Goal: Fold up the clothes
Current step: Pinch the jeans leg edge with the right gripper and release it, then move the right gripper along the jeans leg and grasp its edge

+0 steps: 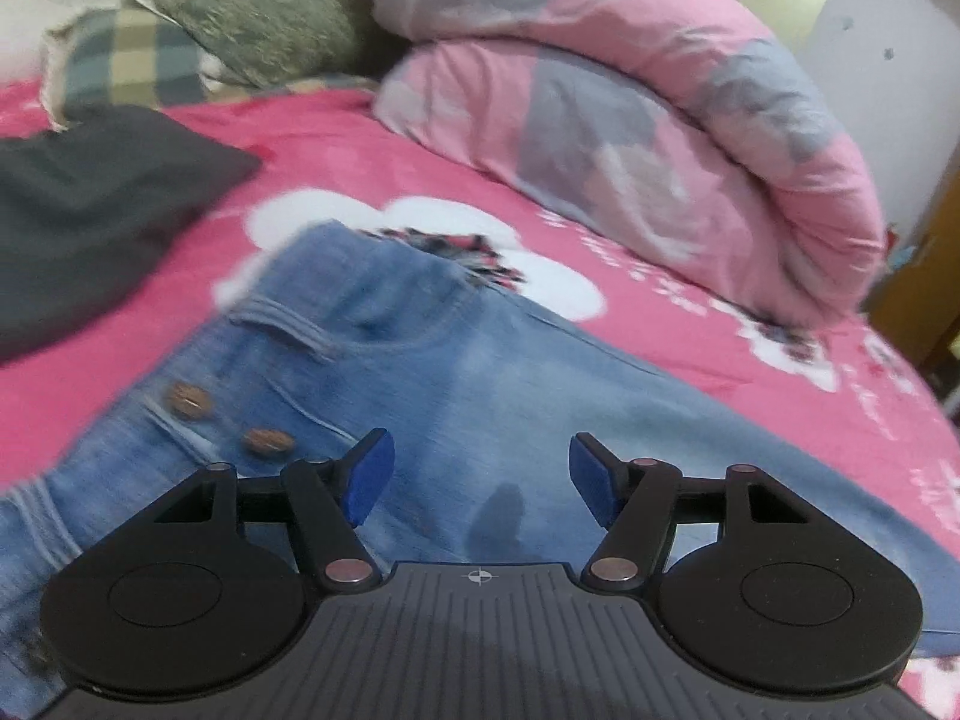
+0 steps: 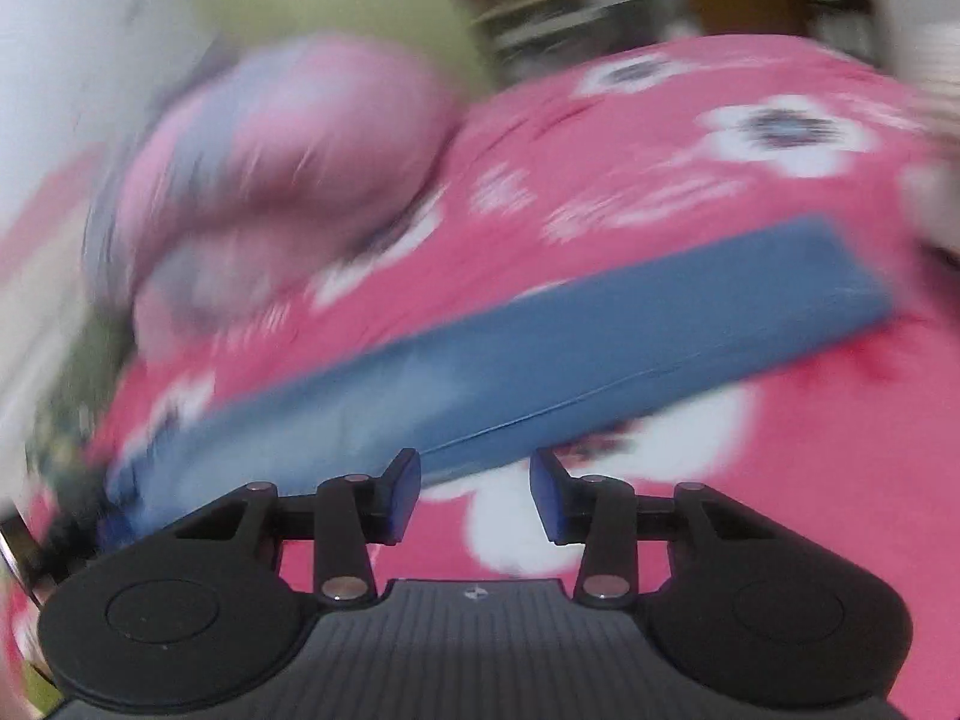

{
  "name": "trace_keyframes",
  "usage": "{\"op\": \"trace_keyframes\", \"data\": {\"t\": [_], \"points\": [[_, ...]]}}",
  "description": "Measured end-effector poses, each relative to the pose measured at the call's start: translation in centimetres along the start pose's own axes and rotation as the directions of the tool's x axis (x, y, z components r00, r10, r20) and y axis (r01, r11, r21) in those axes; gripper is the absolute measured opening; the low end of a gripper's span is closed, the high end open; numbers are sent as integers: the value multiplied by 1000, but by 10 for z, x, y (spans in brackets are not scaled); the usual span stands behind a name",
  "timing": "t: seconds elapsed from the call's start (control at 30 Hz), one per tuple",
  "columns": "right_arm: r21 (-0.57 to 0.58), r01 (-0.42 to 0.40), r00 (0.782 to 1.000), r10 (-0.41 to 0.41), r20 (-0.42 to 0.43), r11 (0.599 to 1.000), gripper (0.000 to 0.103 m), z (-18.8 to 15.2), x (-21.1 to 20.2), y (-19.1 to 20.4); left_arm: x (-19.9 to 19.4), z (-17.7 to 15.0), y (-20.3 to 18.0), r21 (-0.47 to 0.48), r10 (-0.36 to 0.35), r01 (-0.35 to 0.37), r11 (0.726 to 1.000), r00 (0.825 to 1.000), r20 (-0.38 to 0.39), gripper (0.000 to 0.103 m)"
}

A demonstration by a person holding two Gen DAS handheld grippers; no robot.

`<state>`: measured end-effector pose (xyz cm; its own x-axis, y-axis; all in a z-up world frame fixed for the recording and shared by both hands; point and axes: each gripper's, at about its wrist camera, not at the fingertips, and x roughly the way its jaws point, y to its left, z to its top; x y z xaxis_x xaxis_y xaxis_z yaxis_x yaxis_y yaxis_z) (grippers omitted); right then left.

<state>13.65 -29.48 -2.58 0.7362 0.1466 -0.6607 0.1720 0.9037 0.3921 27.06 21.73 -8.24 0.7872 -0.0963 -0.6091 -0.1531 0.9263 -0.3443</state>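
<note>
A pair of light blue jeans [image 1: 456, 384] lies flat on the pink flowered bedsheet [image 1: 372, 144], waistband away from me, two brown buttons [image 1: 191, 401] at the left. My left gripper [image 1: 480, 477] hovers open just above the jeans' seat area, nothing between its blue pads. In the blurred right wrist view, the jeans' leg [image 2: 540, 348] stretches as a long blue band across the sheet. My right gripper [image 2: 474, 495] is open over the sheet just below the leg's edge, holding nothing.
A dark folded garment [image 1: 90, 216] lies on the sheet at the left. A rolled pink and grey quilt [image 1: 630, 120] fills the back right, also seen as the quilt [image 2: 270, 180] in the right view. Pillows [image 1: 198, 42] sit at the headboard. Wooden furniture [image 1: 924, 276] stands beyond the bed's right edge.
</note>
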Motion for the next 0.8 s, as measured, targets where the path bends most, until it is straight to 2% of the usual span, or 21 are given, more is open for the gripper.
{"op": "trace_keyframes", "data": {"t": [0.1,0.13,0.2,0.27,0.37,0.47,0.5,0.57,0.6,0.63,0.7,0.73,0.8], "points": [[-161,-46,999,43,-25,986,43,4,67,57,0,2,6,12,39,-39,999,999,5,65],[-207,-67,998,61,-34,976,43,4,76,78,1,3,6,15,50,-51,999,999,9,65],[-326,-111,994,98,-56,939,42,0,112,119,1,4,8,14,68,-68,998,998,18,65],[-456,-155,988,135,-76,876,42,-10,141,165,3,6,12,1,63,-63,998,998,18,65],[-671,-180,982,168,-83,719,41,-32,172,212,4,4,11,16,68,-68,998,997,28,65],[-717,-172,984,153,-92,675,41,-41,181,203,6,3,7,46,81,-83,996,996,34,65],[-701,-176,983,156,-93,692,41,-36,175,189,6,3,7,49,83,-85,995,996,34,65],[-677,-116,993,104,-59,727,41,-23,161,149,7,3,7,51,84,-85,995,996,34,65],[-661,-62,998,51,-36,748,41,-14,158,122,7,3,7,49,83,-85,995,996,35,65],[-632,2,1000,-12,-11,775,41,-7,154,87,7,3,7,47,83,-84,995,996,35,65],[-501,72,997,-67,28,862,41,17,133,10,7,3,7,43,81,-83,996,996,37,65],[-430,150,989,-134,67,890,39,25,121,-19,6,3,8,40,79,-81,996,996,38,65],[-272,298,954,-272,127,915,40,40,96,-77,7,3,9,35,76,-78,996,996,40,65]]}}
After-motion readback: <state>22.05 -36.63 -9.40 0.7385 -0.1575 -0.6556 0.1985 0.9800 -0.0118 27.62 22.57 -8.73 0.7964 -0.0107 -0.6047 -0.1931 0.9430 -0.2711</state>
